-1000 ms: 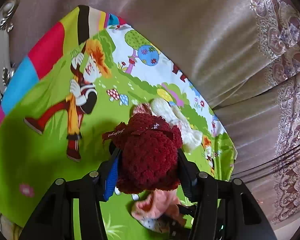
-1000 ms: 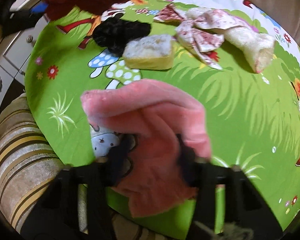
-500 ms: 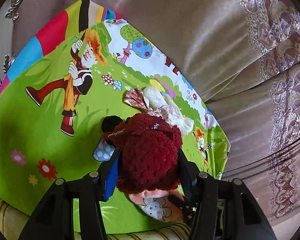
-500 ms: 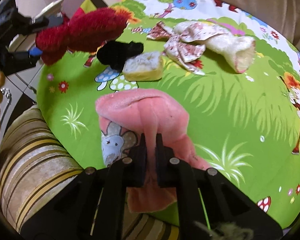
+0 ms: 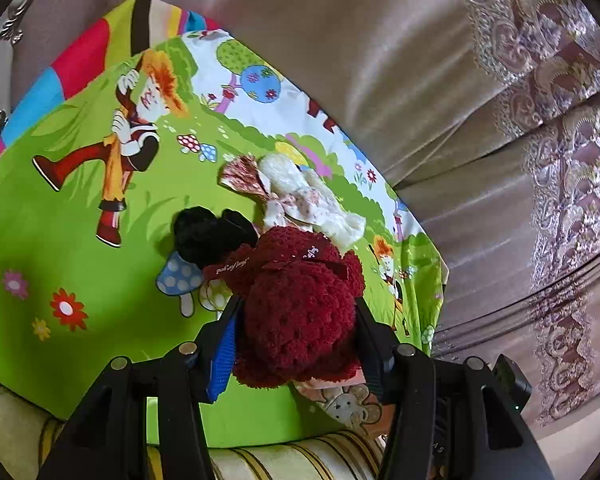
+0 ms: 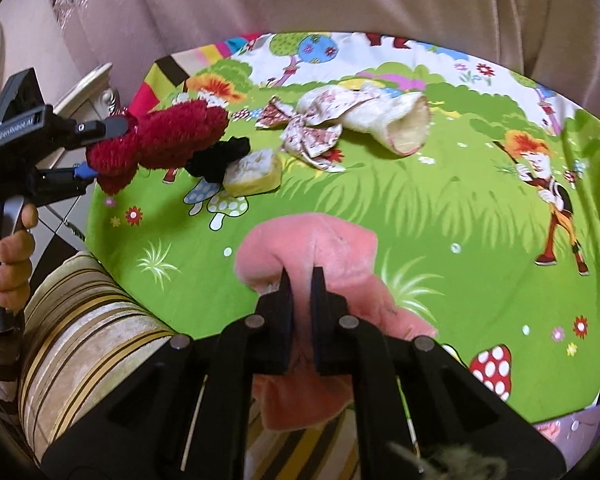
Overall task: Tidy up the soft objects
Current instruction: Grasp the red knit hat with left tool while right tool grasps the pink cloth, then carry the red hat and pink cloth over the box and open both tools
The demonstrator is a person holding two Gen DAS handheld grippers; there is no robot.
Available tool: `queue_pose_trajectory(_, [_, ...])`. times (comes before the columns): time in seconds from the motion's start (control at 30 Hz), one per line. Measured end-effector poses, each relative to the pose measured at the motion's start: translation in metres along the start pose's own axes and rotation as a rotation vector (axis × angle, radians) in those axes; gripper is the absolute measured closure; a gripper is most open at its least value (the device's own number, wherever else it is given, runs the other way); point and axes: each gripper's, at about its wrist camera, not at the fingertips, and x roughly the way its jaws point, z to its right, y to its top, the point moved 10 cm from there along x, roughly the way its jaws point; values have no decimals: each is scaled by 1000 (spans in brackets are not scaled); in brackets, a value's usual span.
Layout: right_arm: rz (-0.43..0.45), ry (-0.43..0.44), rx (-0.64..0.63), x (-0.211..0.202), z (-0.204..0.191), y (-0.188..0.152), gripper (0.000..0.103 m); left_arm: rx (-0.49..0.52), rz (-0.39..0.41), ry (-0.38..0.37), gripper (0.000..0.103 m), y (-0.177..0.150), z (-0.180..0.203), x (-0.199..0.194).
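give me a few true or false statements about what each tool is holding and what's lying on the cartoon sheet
1. The left tool grips a dark red knitted item. True.
2. The right tool is open and empty. False: it is shut on a pink fleece cloth.
3. A black fuzzy item lies beside a pale yellow sponge. True.
4. The floral bow hangs from the curtain. False: it lies on the cartoon sheet.
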Motion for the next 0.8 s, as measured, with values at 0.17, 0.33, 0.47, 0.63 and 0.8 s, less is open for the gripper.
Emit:
queue_pose_trajectory(0.17, [28,-13,31,-18,9,-4,93,18,-18,-9,50,-10,11,4])
queue_pose_trajectory(0.33, [52,-27,64,-35,20,-11,93,41,-38,-19,50,-21,23,7])
queue_pose_trajectory(0.47, [68,-40,89,-49,29,-16,93,60,-59,-30,50,-30,34,11])
queue_pose_trajectory(0.63, [90,-68,113,-69,42,-23,93,87,-88,-47,50,-44,50,16])
queue_pose_trajectory(0.8, [110,-92,142,-88,57,-32,93,116,-124,-68,50,-60,70,23])
